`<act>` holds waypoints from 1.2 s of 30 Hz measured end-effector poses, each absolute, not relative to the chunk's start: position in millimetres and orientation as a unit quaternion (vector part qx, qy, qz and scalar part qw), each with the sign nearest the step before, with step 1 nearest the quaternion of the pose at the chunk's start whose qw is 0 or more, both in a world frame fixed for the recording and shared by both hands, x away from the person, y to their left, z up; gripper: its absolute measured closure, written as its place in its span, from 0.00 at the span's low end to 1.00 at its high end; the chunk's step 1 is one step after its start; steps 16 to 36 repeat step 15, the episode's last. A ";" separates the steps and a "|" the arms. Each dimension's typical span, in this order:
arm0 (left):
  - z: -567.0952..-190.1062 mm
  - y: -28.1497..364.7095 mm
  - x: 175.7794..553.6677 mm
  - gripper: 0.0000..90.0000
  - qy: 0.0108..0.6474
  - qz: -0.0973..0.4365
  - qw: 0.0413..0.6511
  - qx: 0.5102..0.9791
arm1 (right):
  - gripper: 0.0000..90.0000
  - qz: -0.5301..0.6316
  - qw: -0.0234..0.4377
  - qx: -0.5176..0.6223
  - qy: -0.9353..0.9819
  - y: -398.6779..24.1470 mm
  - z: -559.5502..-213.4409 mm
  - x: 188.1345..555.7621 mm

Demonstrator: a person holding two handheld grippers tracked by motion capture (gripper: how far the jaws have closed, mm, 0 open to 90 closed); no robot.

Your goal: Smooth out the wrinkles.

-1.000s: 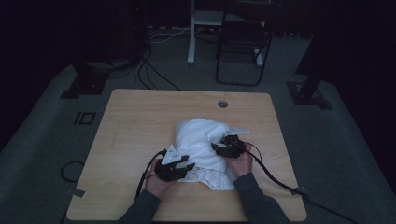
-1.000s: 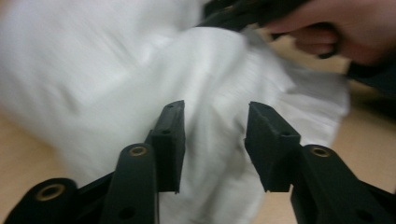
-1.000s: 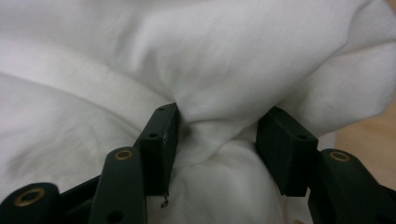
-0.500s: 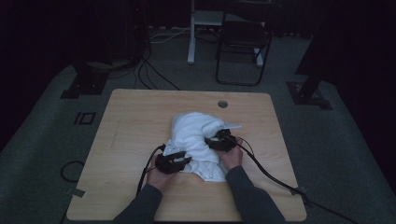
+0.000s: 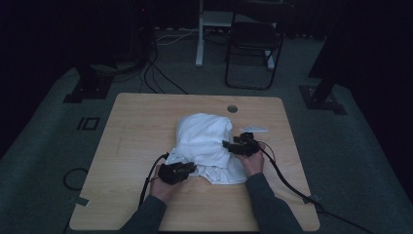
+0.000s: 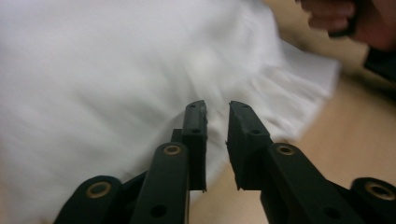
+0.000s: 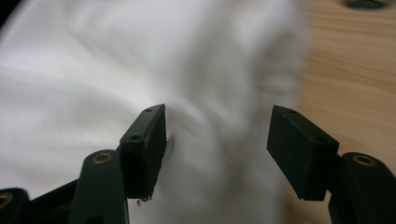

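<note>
Left tongs [image 6: 217,109] narrowed, right tongs [image 7: 217,114] wide.

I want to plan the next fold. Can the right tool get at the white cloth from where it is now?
Probably yes. The right tool sits at the right edge of the white cloth, its jaws just opening, wide apart, with cloth between them and nothing in the way.

- The white cloth [image 5: 204,144] is soft, matt and full of wrinkles.
- The table [image 5: 141,126] is light wood, smooth, with fine lines in it.
- The left gripper [image 6: 217,140] and right gripper [image 7: 217,149] are black, dull plastic with small shiny metal pins.
</note>
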State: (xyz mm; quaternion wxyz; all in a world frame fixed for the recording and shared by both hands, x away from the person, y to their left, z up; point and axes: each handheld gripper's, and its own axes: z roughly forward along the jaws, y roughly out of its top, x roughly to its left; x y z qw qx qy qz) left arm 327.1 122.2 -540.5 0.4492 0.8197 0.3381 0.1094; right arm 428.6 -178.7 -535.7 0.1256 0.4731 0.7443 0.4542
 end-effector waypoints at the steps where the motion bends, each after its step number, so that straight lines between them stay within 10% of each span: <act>1: -542.3 122.0 323.4 0.82 0.337 0.106 0.447 0.822 | 0.39 0.457 0.128 0.478 0.739 -186.1 -535.7 425.0; 9: -541.0 132.2 314.1 0.61 0.357 0.125 0.450 0.809 | 0.37 0.441 0.146 0.483 0.742 -218.9 -540.5 402.1; 36: -539.9 139.6 313.9 0.60 0.369 0.130 0.453 0.801 | 0.37 0.441 0.145 0.484 0.742 -224.7 -547.7 394.6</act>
